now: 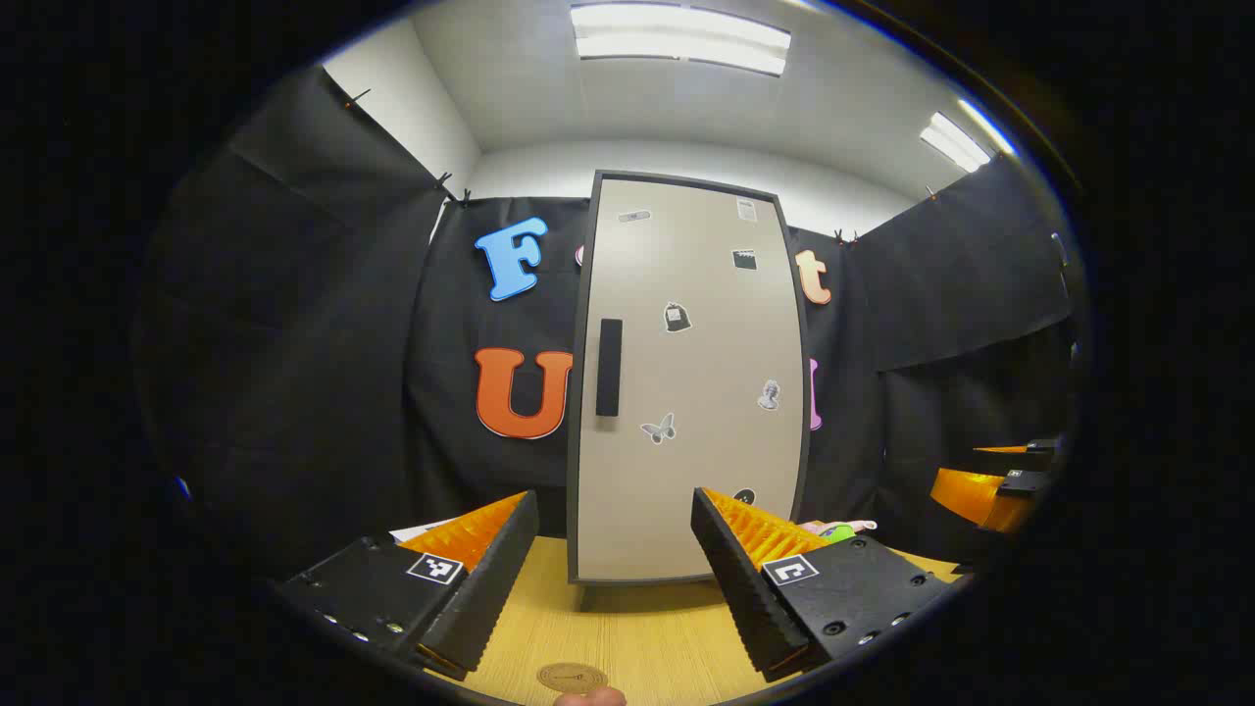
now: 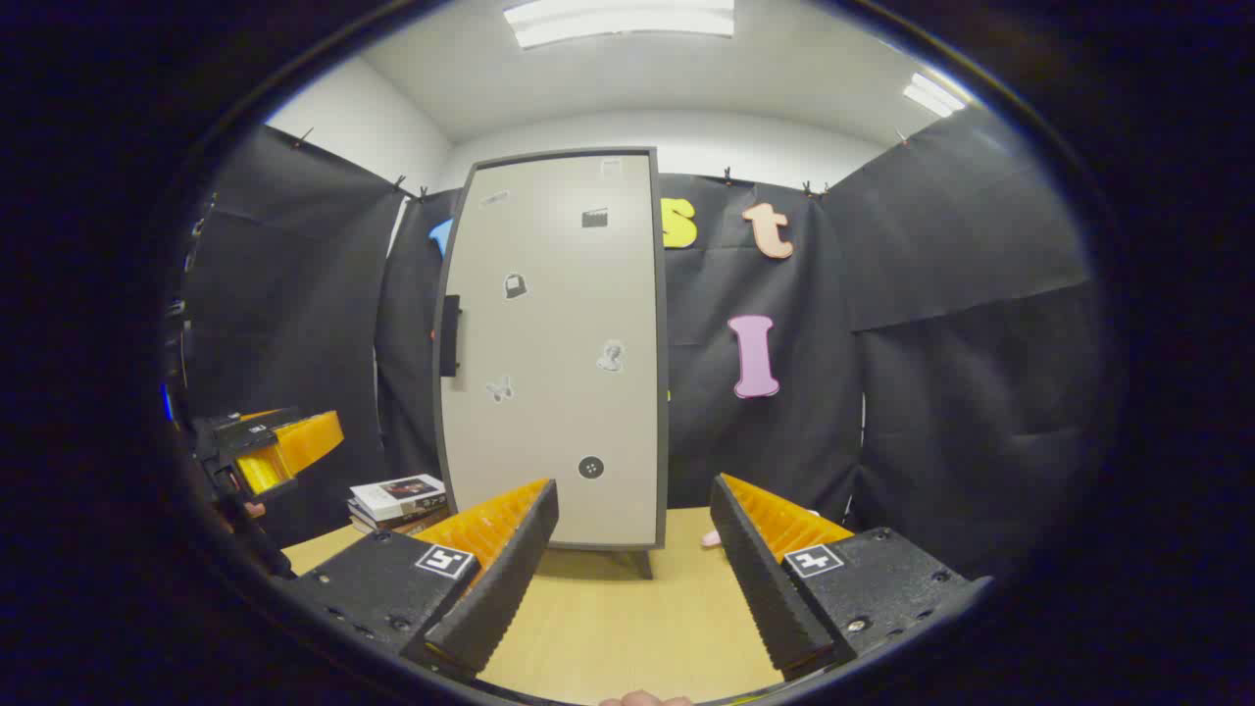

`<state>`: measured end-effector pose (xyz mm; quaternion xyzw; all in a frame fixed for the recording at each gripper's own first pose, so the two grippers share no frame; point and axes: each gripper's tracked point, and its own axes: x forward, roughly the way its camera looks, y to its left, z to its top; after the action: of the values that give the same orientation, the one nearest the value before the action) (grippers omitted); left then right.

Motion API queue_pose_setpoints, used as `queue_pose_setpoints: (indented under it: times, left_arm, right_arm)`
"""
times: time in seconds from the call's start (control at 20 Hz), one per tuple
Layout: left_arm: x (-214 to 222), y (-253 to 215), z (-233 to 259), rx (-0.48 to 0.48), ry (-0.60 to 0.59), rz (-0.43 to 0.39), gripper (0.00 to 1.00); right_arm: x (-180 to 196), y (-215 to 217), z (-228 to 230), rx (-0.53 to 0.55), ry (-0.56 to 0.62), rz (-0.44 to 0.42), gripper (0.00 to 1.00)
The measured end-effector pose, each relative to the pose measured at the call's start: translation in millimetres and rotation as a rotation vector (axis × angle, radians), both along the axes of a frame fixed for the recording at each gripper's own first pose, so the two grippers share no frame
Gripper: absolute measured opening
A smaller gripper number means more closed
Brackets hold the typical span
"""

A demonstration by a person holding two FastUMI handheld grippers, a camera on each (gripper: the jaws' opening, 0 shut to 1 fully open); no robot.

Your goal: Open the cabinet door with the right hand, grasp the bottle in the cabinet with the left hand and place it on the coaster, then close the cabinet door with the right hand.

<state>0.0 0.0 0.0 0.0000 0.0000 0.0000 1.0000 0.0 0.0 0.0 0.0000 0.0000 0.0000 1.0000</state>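
A tall beige cabinet (image 1: 686,392) with a dark frame stands on the wooden table, door shut, stickers on its front. Its black vertical handle (image 1: 609,367) sits at the door's left edge. In the right gripper view the same cabinet (image 2: 554,353) and its handle (image 2: 450,336) lie ahead and to the left. A round brown coaster (image 1: 573,677) lies on the table just before my left gripper (image 1: 615,559), which is open and holds nothing. My right gripper (image 2: 633,549) is open too, short of the cabinet. The bottle is hidden behind the door.
A stack of books (image 2: 397,500) lies on the table left of the cabinet. Small pink and green items (image 1: 838,530) lie by the cabinet's right foot. The other gripper (image 2: 270,446) shows at the far left of the right gripper view. Black cloth walls surround the table.
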Motion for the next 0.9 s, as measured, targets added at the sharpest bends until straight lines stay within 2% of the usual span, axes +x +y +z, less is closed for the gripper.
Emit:
queue_pose_setpoints:
  times: [0.9]
  left_arm:
    - [3.2,-2.5,1.4,-0.001,-0.005,-0.006,0.95]
  right_arm:
    - [1.9,-3.0,-0.6,0.003,0.004,-0.002,1.0]
